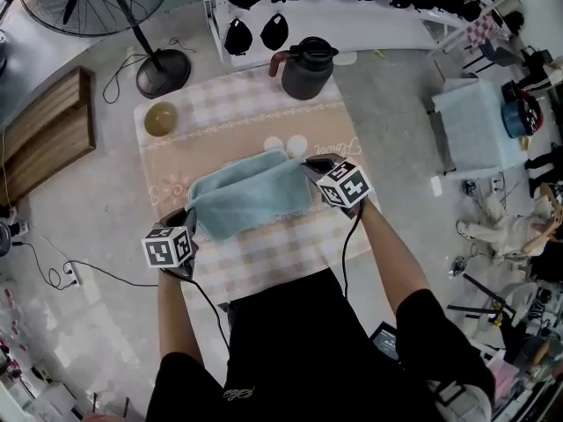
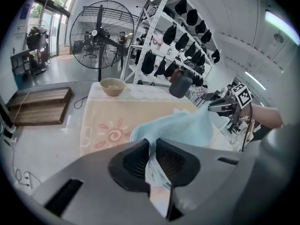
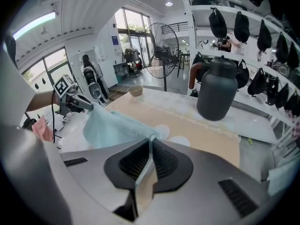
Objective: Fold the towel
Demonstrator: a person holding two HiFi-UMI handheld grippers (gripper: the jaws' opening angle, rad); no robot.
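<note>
Left gripper (image 1: 188, 224) clamped on towel (image 1: 251, 196) corner, right gripper (image 1: 310, 167) pinched shut on opposite corner, towel lifted over tablecloth (image 1: 264, 112).

The fan (image 1: 97, 3) is cut off by the head view's top edge; the towel (image 1: 251, 196) hides part of the counter (image 1: 229, 104).

dark jug (image 1: 307, 69) | tan bowl (image 1: 160, 119) (both on checked tablecloth (image 1: 264, 253)) | floor fan (image 1: 97, 3) | wooden board (image 1: 48, 134) on floor
</note>
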